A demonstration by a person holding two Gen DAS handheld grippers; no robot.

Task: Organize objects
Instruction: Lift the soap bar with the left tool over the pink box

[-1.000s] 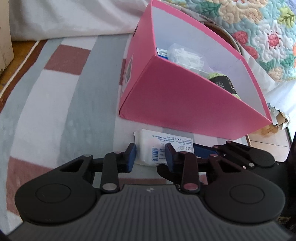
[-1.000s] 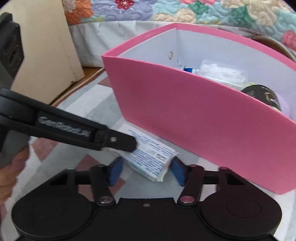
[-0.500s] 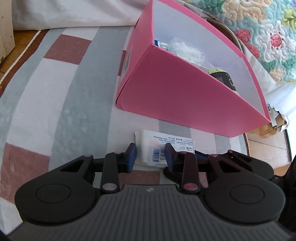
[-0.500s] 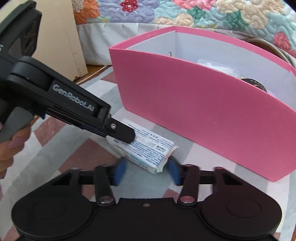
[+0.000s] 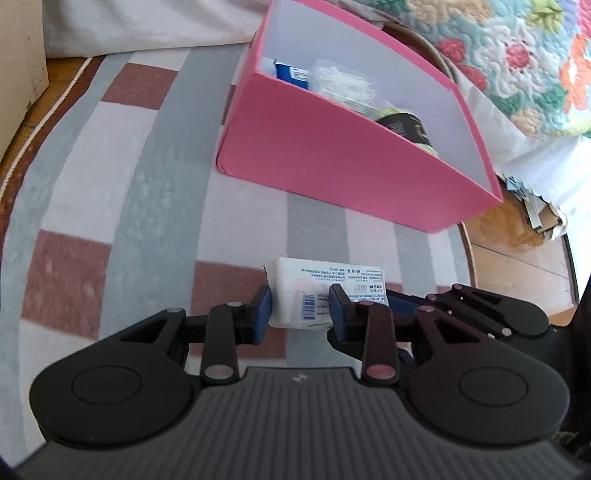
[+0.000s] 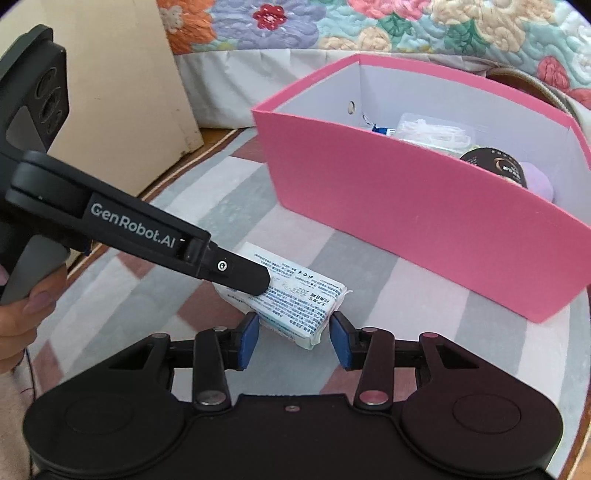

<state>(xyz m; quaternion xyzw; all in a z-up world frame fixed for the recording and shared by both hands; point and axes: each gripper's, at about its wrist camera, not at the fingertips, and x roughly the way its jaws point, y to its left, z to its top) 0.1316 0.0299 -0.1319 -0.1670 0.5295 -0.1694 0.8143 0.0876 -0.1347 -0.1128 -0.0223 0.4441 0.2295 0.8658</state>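
A white tissue pack (image 5: 325, 291) with printed text is held a little above the striped rug. My left gripper (image 5: 300, 314) is shut on one end of it. In the right wrist view the pack (image 6: 291, 302) shows with the left gripper's finger (image 6: 240, 275) lying over it. My right gripper (image 6: 291, 338) is open, its blue pads either side of the pack's near end without pressing it. A pink box (image 5: 351, 155) stands beyond, also in the right wrist view (image 6: 424, 210).
The pink box holds a clear packet (image 6: 432, 131), a dark round tin (image 6: 495, 168) and a blue-white item (image 5: 291, 72). A striped rug (image 5: 110, 166) covers the floor. A quilted bed edge (image 6: 332, 26) and a beige cabinet (image 6: 122, 74) stand behind.
Both grippers and the pack have drawn back from the pink box and risen. The right gripper's pads have opened wider around the pack.
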